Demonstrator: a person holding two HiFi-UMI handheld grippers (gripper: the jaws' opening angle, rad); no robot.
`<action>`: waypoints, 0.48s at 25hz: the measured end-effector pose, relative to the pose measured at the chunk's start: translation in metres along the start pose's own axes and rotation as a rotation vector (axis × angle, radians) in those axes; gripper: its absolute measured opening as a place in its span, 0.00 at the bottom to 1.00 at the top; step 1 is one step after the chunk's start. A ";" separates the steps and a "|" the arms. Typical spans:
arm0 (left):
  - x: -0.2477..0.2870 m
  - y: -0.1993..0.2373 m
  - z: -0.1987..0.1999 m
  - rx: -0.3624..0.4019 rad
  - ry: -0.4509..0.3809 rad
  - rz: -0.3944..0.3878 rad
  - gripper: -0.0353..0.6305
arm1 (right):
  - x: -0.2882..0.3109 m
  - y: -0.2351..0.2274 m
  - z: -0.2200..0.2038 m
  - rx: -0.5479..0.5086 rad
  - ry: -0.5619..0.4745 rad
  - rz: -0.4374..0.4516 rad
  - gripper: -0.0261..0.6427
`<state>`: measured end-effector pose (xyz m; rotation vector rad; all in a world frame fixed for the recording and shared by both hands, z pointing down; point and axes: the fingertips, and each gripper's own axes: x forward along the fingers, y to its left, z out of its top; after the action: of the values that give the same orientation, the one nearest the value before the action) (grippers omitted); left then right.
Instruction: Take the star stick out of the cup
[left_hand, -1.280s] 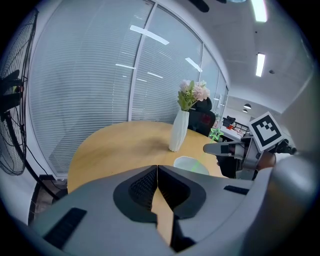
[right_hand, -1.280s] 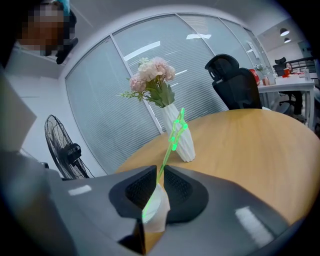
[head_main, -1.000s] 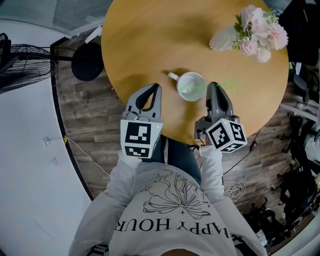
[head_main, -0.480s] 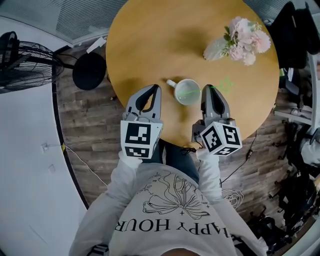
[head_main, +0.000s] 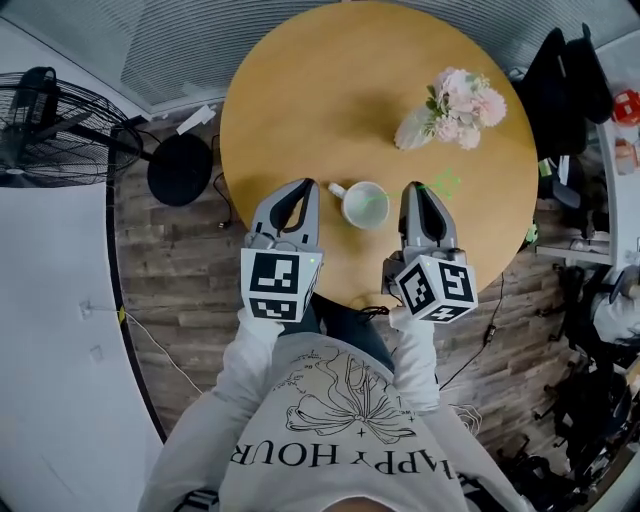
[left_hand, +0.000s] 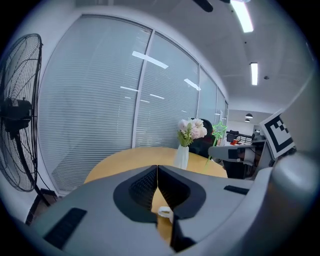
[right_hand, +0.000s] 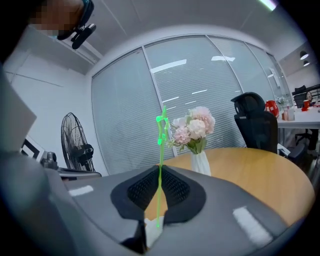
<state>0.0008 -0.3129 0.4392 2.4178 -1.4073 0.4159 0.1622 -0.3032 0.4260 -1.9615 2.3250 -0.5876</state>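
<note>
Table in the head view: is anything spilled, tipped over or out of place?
Nothing stands out. The cup and flower vase stand upright, nothing spilled; the star stick leans from the cup.

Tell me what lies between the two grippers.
The white cup, star stick inside, sits between the left gripper and right gripper; the head view shows it.

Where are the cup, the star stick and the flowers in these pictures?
cup (head_main: 362, 208): head view, on its white inside.
star stick (right_hand: 160, 150): right gripper view, on the green shaft below the star.
flowers (head_main: 458, 100): head view, on the pink blooms.
</note>
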 end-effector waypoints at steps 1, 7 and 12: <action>-0.002 0.000 0.004 0.002 -0.009 0.003 0.06 | -0.001 0.001 0.004 -0.004 -0.007 -0.001 0.08; -0.012 0.002 0.023 0.009 -0.060 0.016 0.06 | -0.008 0.009 0.025 -0.032 -0.043 0.003 0.08; -0.019 0.004 0.037 0.014 -0.092 0.032 0.06 | -0.014 0.013 0.043 -0.063 -0.074 0.008 0.08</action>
<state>-0.0083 -0.3147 0.3979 2.4572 -1.4876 0.3272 0.1639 -0.2988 0.3794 -1.9635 2.3334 -0.4388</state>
